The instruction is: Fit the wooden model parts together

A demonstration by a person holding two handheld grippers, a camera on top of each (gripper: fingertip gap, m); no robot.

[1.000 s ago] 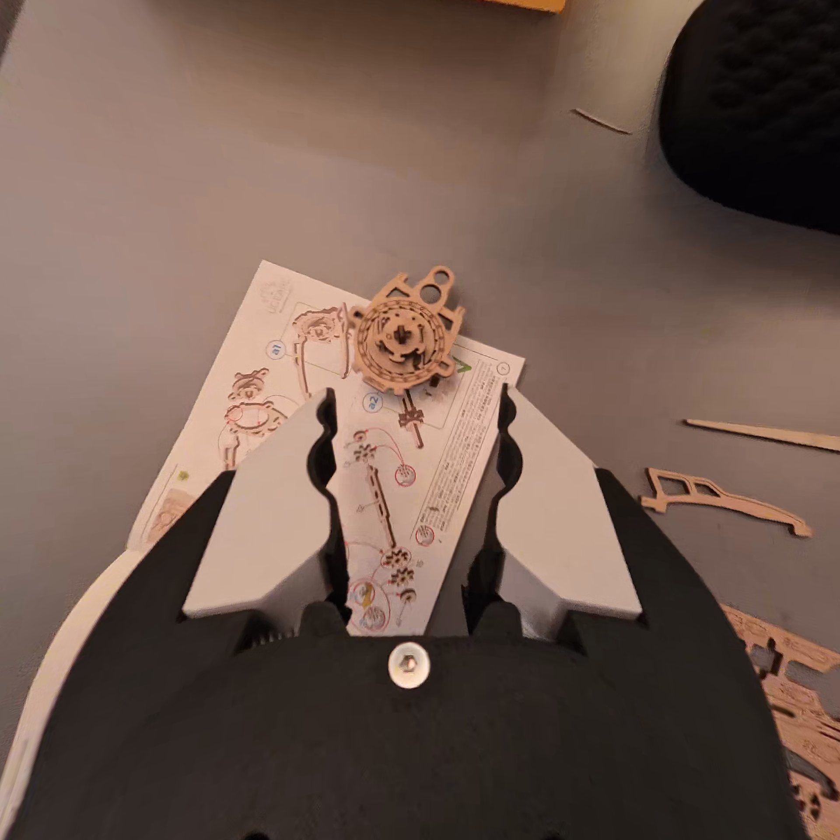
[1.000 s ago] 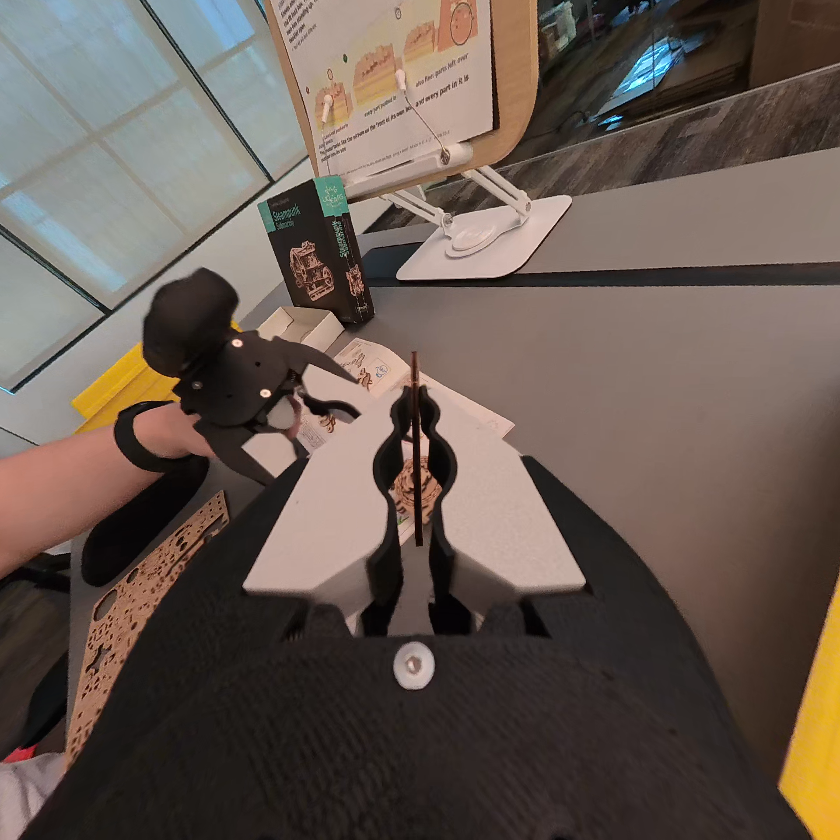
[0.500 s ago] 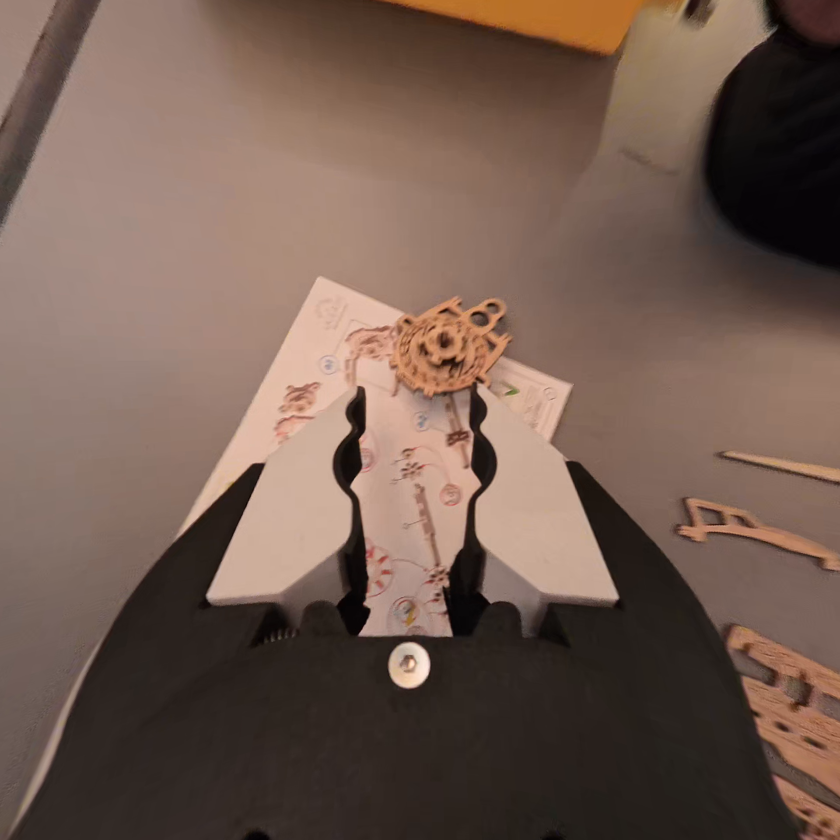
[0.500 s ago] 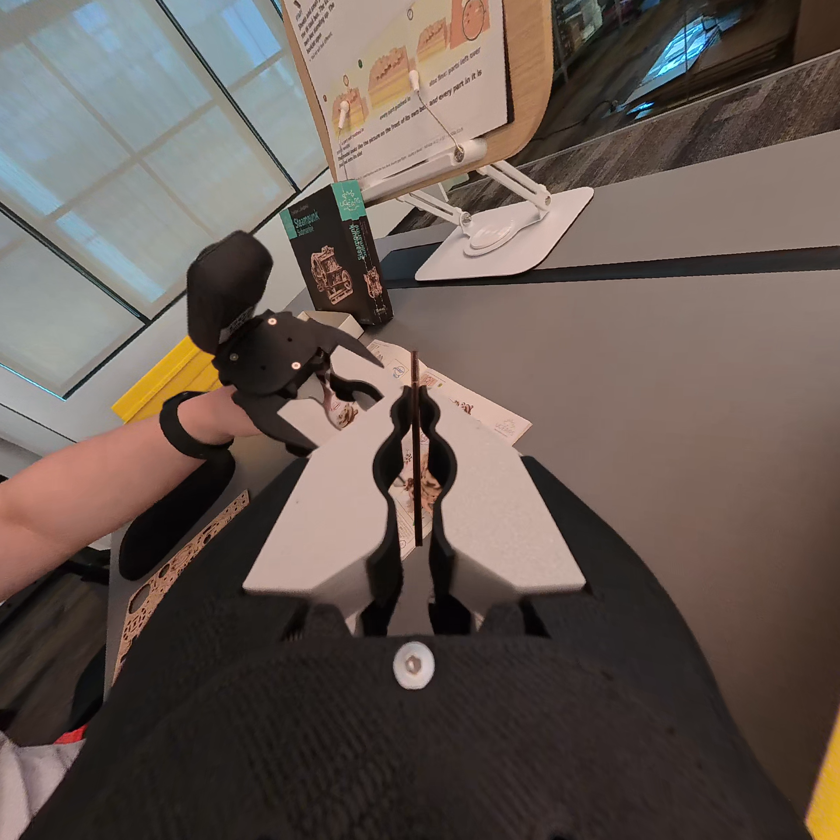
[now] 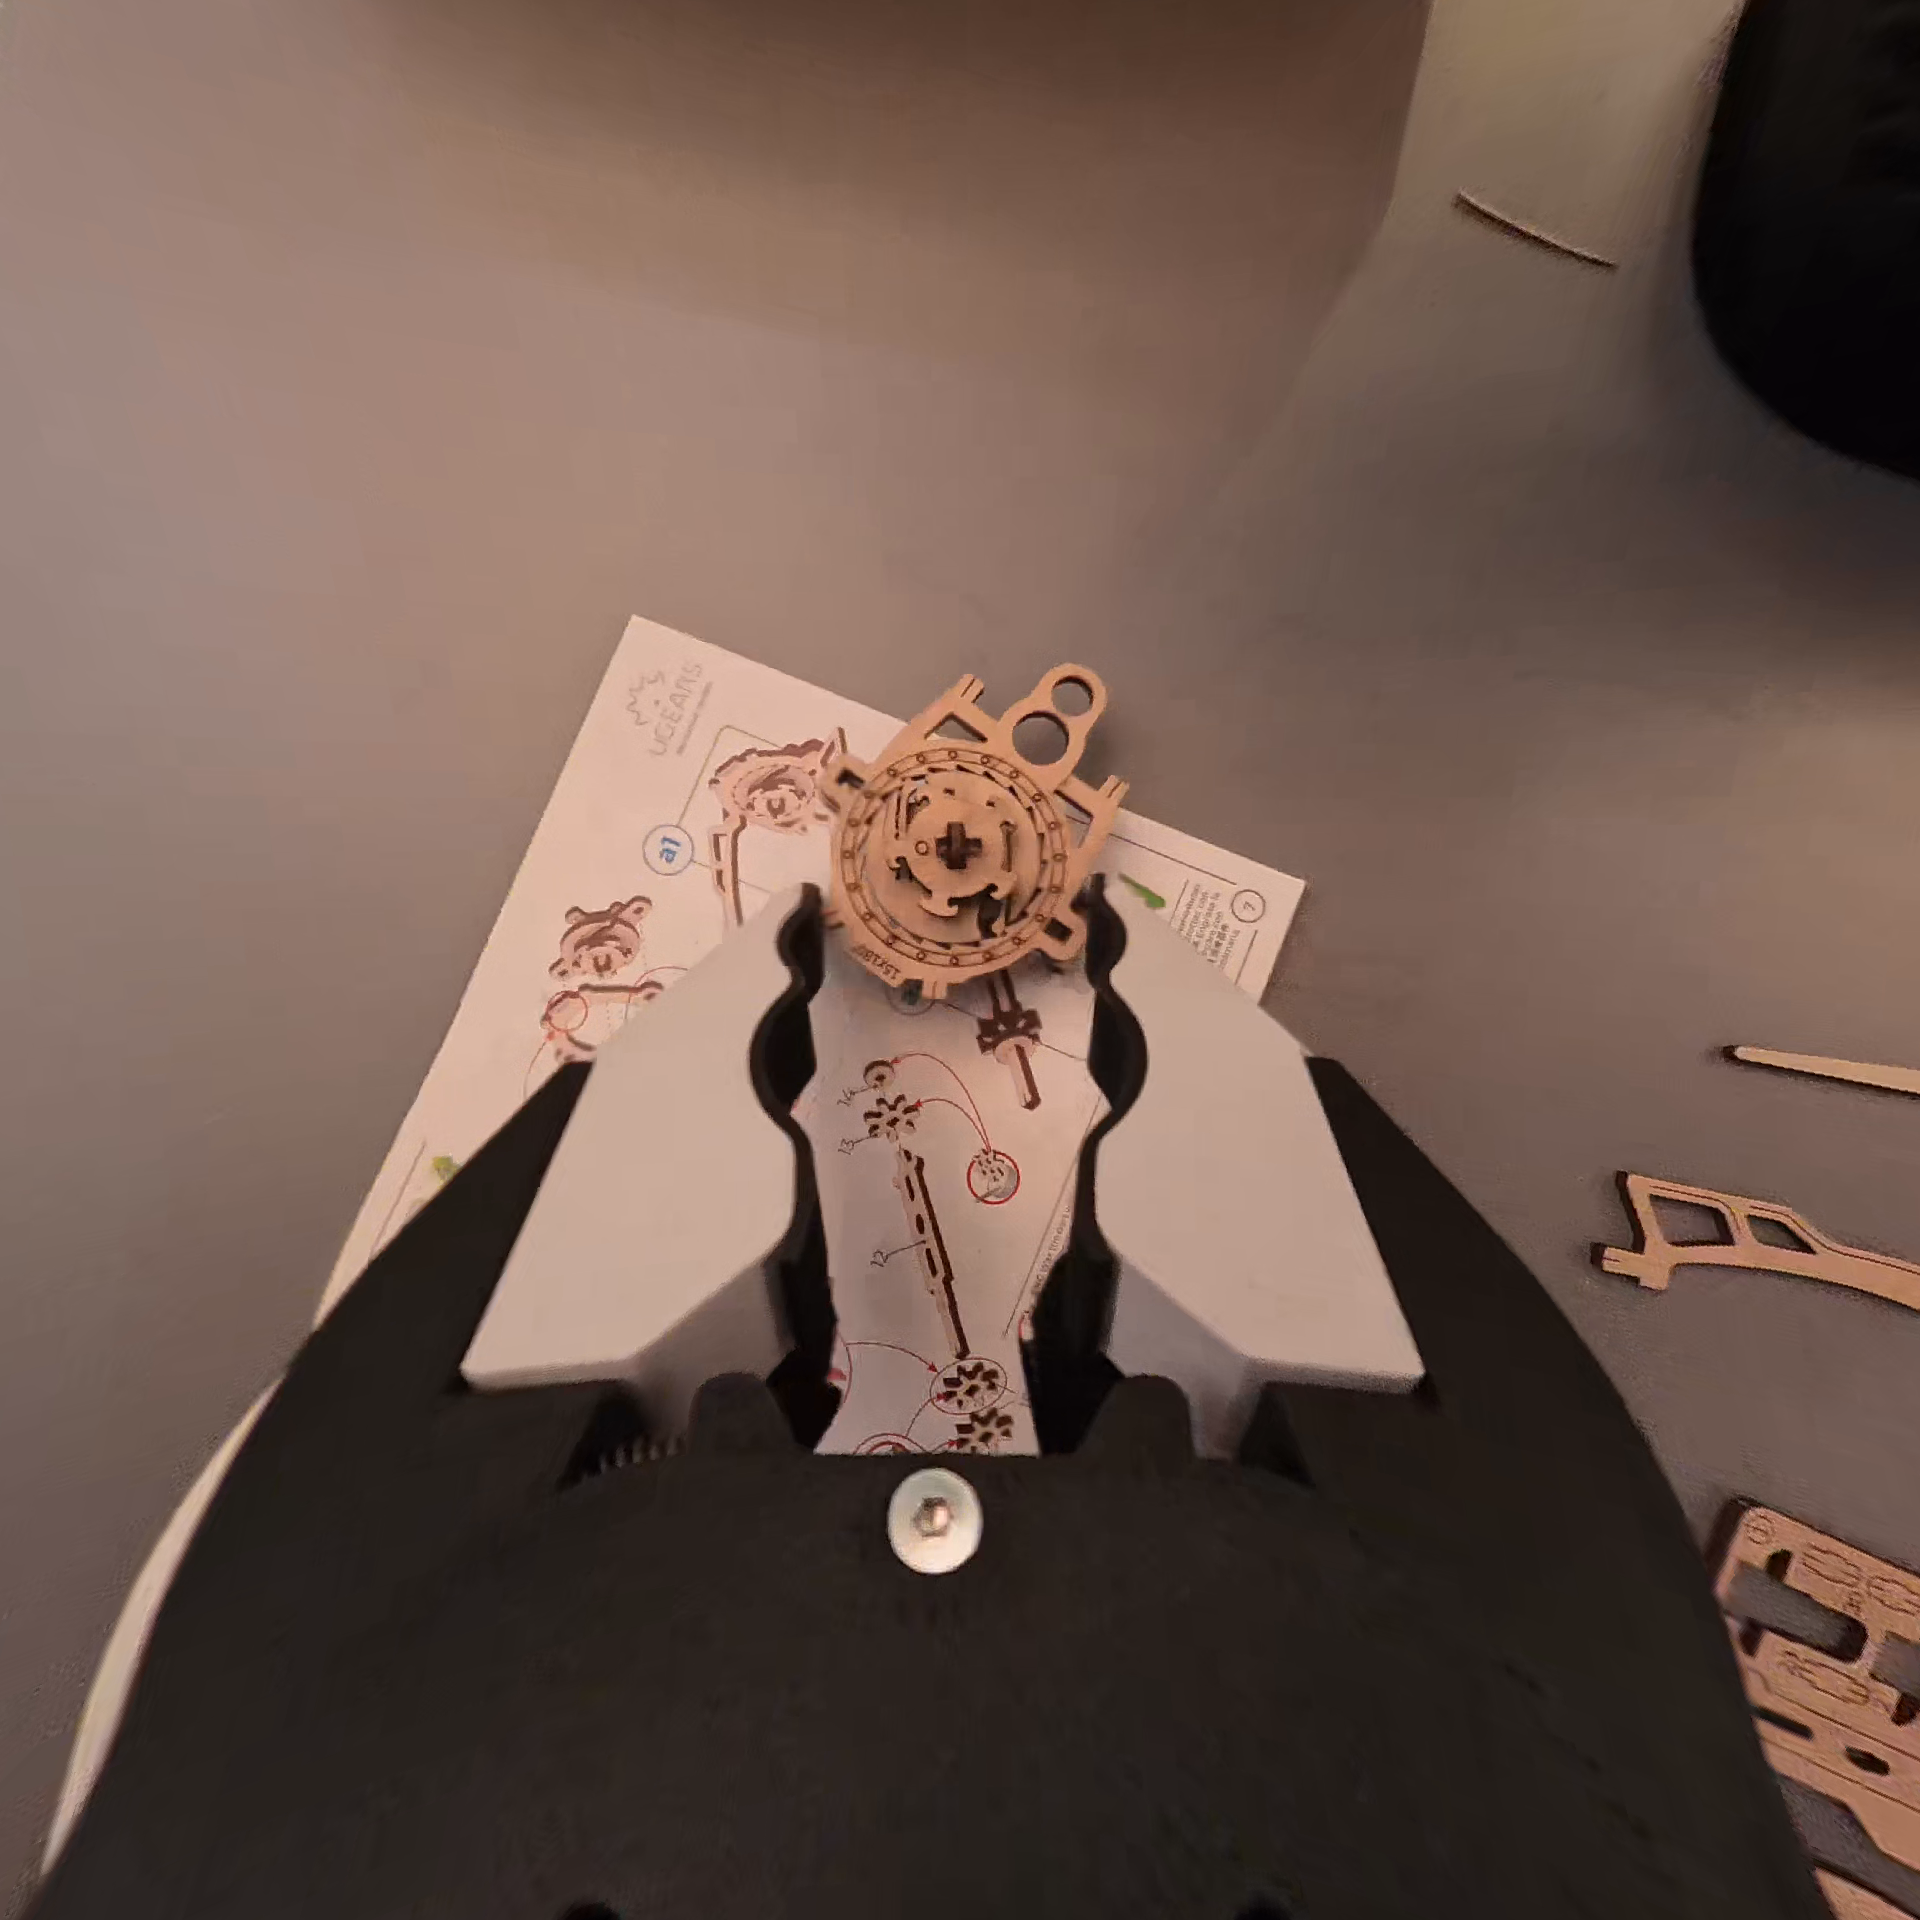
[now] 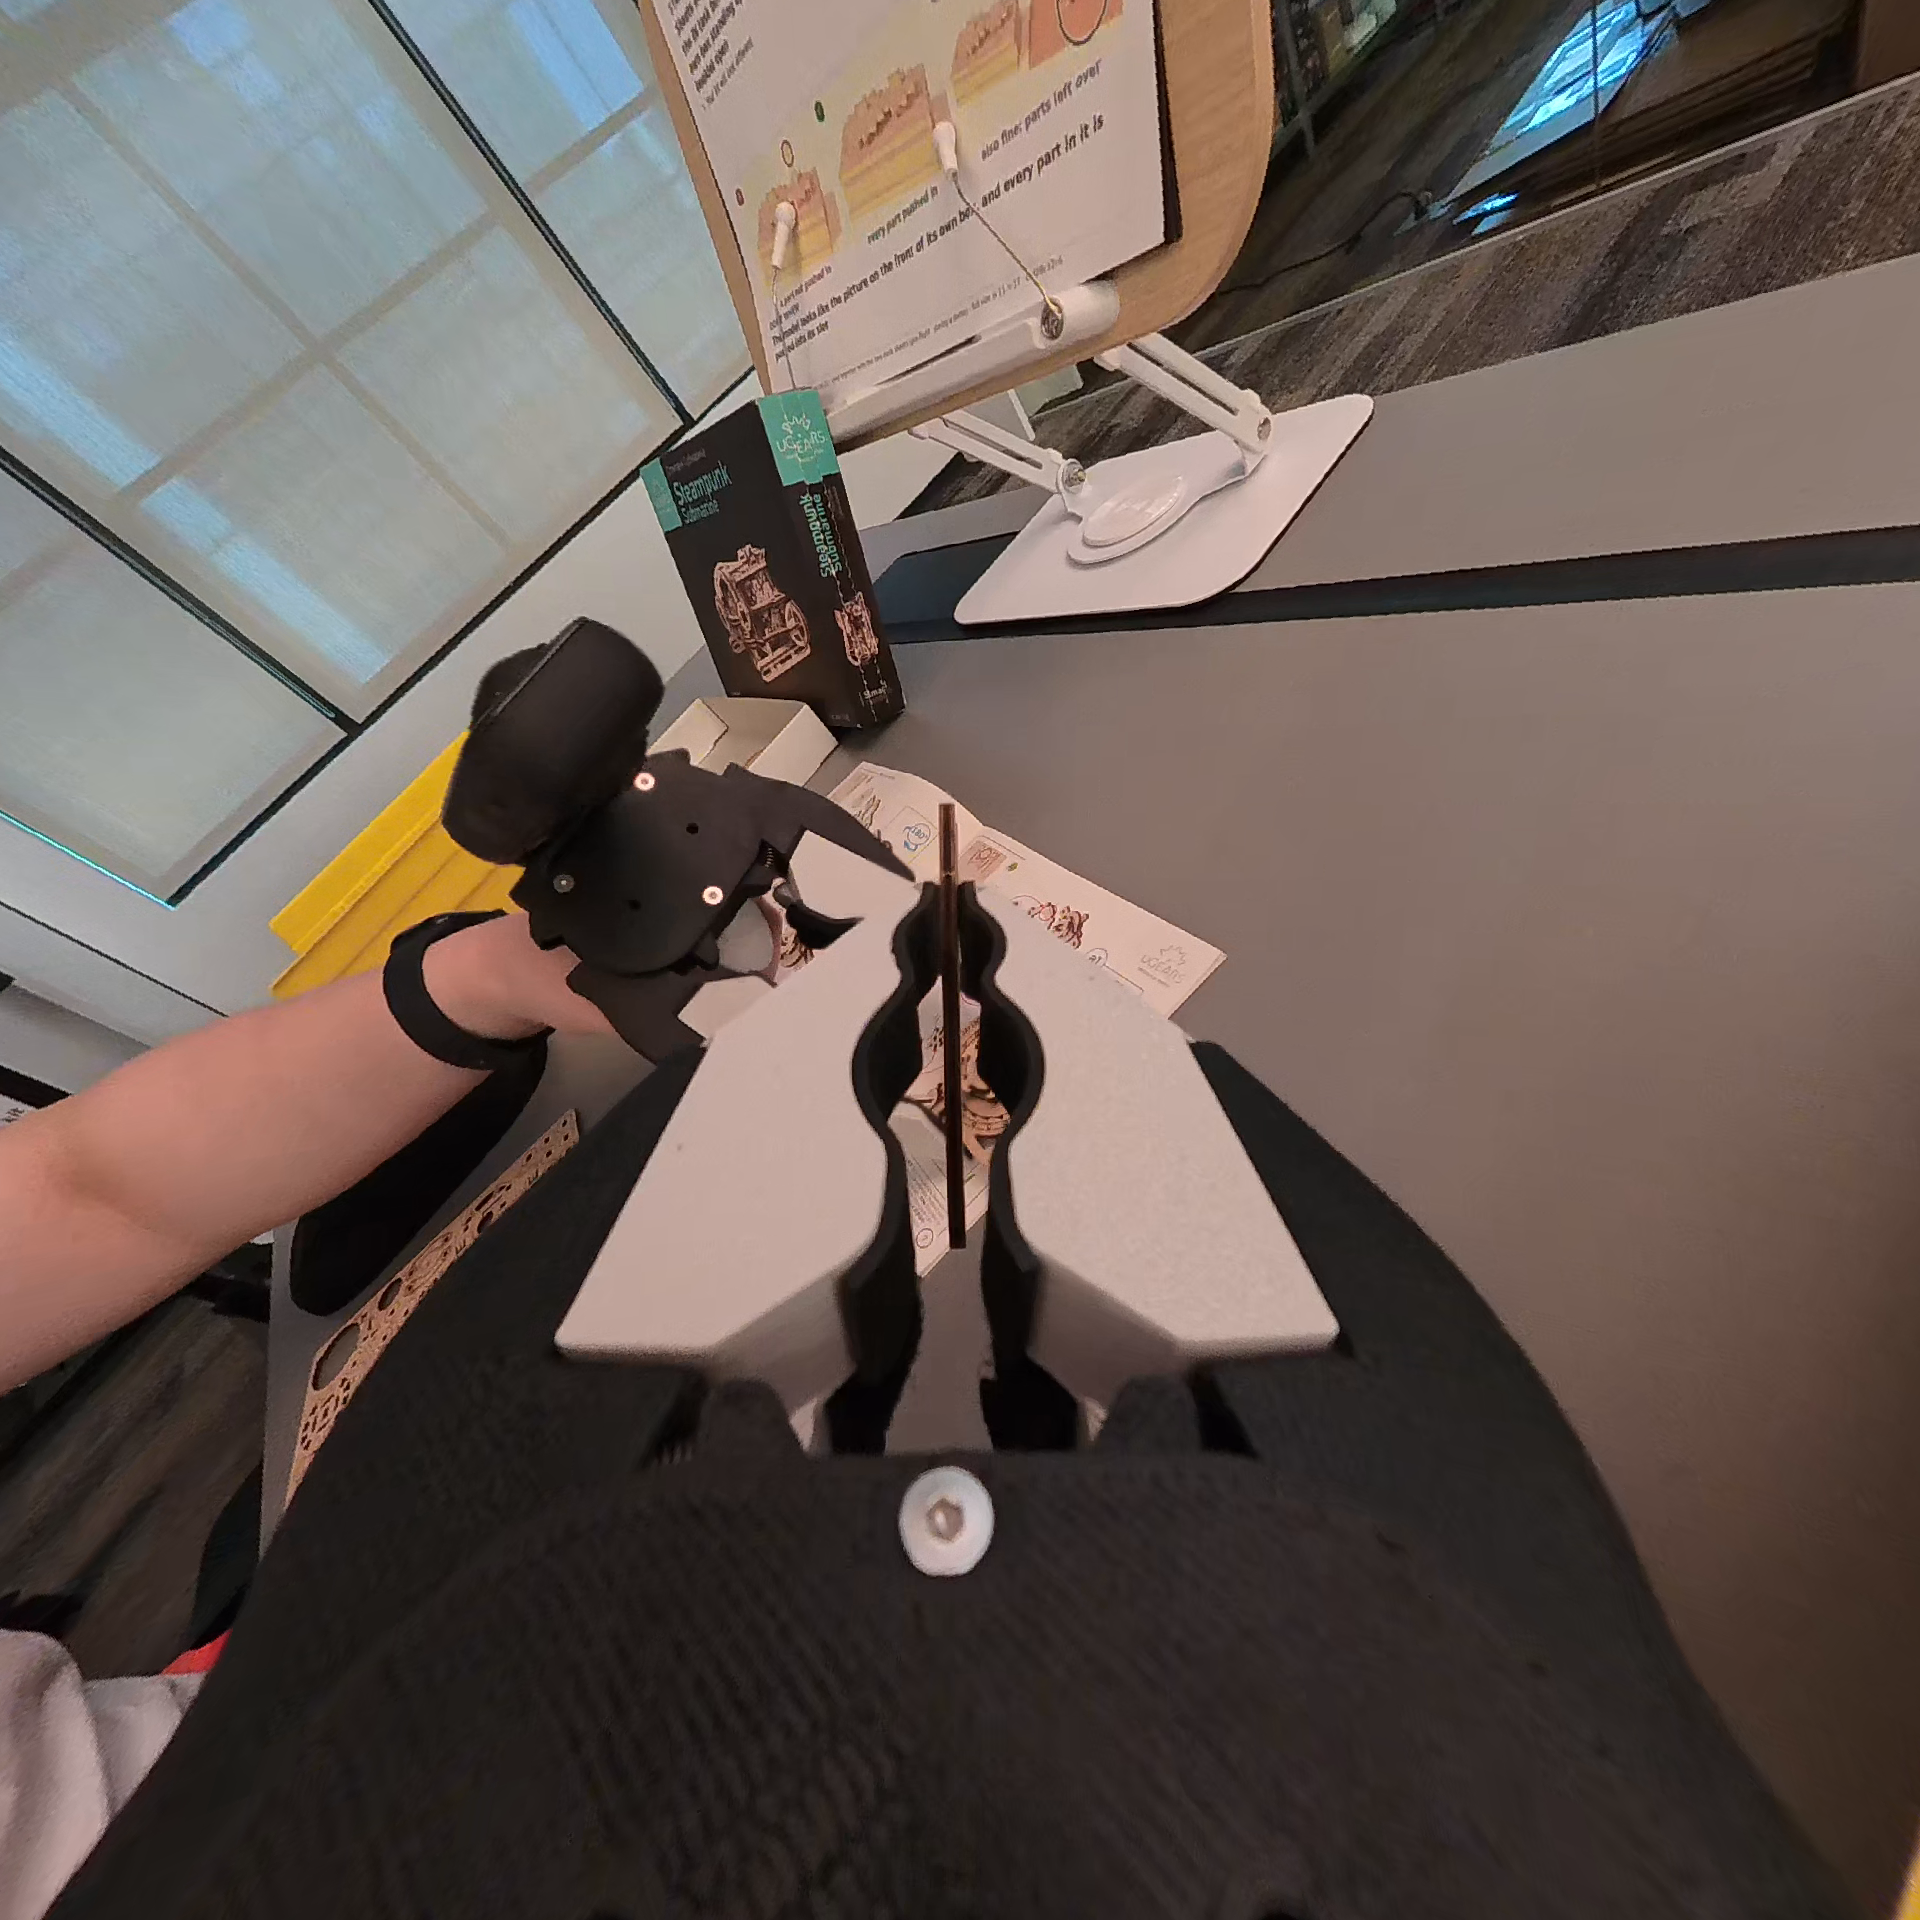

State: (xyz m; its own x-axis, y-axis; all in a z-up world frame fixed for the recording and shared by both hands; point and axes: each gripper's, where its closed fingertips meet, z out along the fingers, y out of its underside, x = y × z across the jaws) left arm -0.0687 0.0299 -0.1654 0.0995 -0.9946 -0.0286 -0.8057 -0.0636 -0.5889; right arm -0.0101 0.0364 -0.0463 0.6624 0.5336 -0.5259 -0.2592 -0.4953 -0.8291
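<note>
Grey tabletop [image 5: 520, 416] is spreading under both my tongs, with an instruction sheet [image 5: 665, 831] lying flat on it and a round wooden gear assembly [image 5: 961, 847] sitting on the sheet's far end. My left gripper [image 5: 951, 914] is reaching over the sheet, its tips flanking the assembly's near edge, though I cannot tell whether they are gripping it. My right gripper [image 6: 948, 904] is pinching a thin wooden part [image 6: 948, 1029] edge-on, upright between its closed tips.
</note>
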